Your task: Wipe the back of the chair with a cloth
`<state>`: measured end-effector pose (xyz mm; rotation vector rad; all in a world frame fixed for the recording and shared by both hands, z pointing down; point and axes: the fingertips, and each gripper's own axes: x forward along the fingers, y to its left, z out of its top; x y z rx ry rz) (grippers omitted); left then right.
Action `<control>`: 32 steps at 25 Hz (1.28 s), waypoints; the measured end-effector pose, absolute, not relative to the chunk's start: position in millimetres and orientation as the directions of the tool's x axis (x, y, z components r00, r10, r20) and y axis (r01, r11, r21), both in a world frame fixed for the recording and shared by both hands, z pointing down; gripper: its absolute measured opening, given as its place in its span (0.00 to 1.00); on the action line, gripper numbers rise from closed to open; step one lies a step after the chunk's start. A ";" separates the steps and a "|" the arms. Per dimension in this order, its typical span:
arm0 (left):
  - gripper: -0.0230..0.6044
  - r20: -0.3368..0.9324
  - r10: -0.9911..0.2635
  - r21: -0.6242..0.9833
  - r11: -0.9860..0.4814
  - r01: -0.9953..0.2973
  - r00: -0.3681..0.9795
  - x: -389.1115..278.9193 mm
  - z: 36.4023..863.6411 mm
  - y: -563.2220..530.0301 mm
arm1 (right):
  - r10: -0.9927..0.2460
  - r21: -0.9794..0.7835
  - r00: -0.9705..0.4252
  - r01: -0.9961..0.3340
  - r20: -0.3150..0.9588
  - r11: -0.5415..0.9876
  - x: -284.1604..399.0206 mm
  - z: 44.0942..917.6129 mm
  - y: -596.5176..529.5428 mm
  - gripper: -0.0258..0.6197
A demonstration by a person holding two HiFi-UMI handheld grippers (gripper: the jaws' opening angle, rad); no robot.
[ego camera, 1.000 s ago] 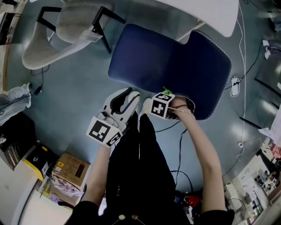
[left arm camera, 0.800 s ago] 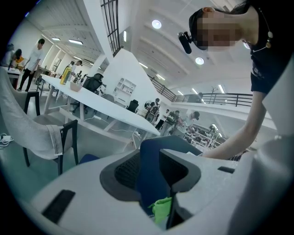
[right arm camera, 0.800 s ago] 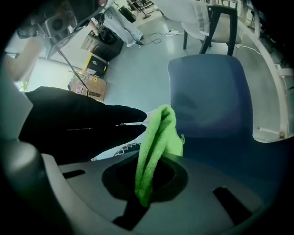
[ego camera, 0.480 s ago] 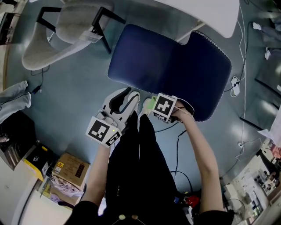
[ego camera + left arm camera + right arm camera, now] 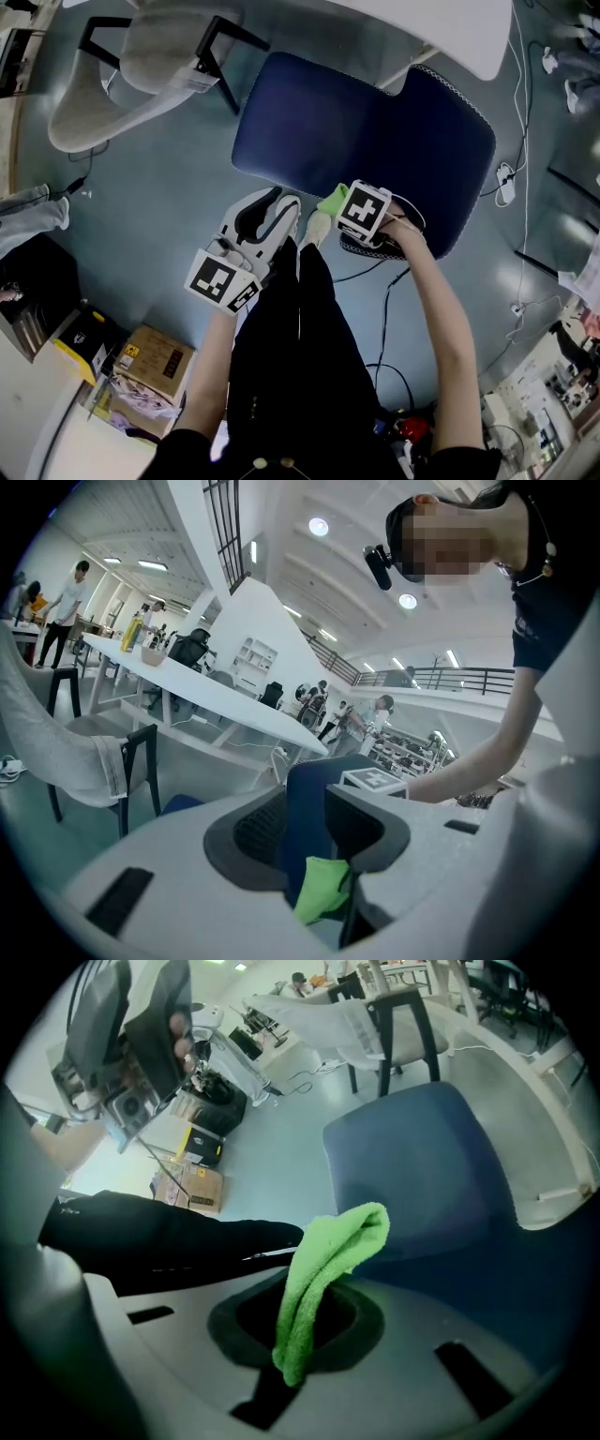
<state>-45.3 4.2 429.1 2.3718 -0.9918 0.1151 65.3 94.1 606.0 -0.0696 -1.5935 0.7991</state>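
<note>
Right gripper [image 5: 326,214] pinches the green cloth [image 5: 332,198] at the chair [image 5: 366,131] back's near edge, shifted slightly rightward since earlier. Left gripper [image 5: 277,208] hangs open beside it, over floor [image 5: 159,187].

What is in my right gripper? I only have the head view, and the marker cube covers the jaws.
Observer: The right gripper is shut on a folded green cloth, which sticks out past the jaws.
Operator: Is it on the chair yet?
Observer: In the right gripper view the free end points at the blue chair, but I cannot tell whether it touches.
Operator: And the left gripper?
Observer: The left gripper has its jaws apart and holds nothing. The chair's blue edge and the green cloth show beyond the gap.
</note>
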 end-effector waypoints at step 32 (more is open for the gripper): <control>0.24 0.405 -0.670 0.467 -0.433 -0.771 0.622 -90.8 458.6 7.9 | -0.413 0.445 0.374 0.001 0.830 0.895 193.5 614.7 -218.7 0.07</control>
